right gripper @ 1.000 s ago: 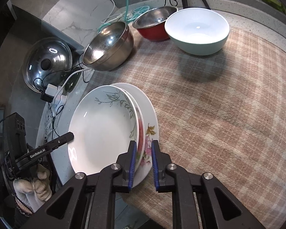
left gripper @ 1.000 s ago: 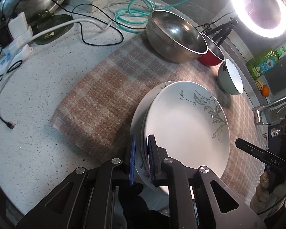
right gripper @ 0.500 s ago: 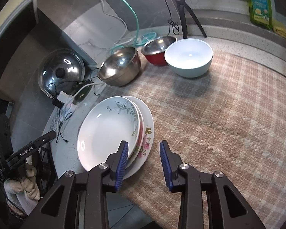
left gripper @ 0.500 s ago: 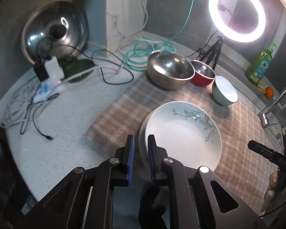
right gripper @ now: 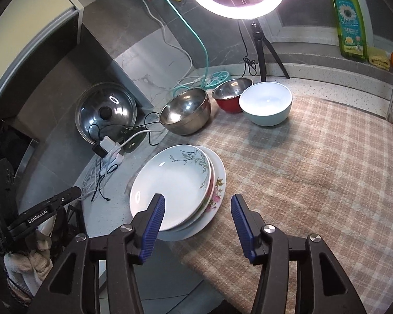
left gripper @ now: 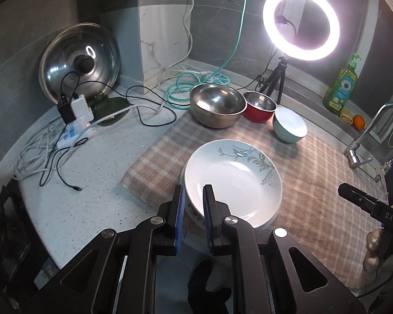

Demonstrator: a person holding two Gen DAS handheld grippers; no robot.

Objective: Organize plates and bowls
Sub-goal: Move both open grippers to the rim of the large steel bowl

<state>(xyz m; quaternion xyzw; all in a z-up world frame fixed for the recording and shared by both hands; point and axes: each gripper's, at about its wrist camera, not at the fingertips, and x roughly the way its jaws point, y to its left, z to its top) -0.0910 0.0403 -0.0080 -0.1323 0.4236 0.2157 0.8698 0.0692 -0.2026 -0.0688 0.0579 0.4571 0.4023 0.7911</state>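
I read the plates as stacked and done, and the bowls as the step coming up. The stack of plates (right gripper: 180,188) lies at the near corner of the checked cloth (right gripper: 314,178), the leaf-patterned plate (left gripper: 233,180) on top, a flowered one under it and showing at the right edge in the right wrist view.

My right gripper (right gripper: 197,225) hangs above the near edge of that stack with its jaws opening, nothing between them; the pads press on no plate. My left gripper (left gripper: 192,219) has its jaws narrow, a slim gap between the blue pads. From its own camera the plate rim seems to sit in line with that gap, but I judge it to be below and clear of the pads, not pinched.

Three bowls wait at the far side of the cloth: the steel bowl (left gripper: 217,107), the red bowl (left gripper: 259,106) touching it, and the pale blue bowl (right gripper: 266,106) just beside the red one. All three look empty.

Next I would reach across to the bowls and nest them by size, smaller into larger. That calls for a wide opening and a firm hold on a rim, since the steel one looks slippery.
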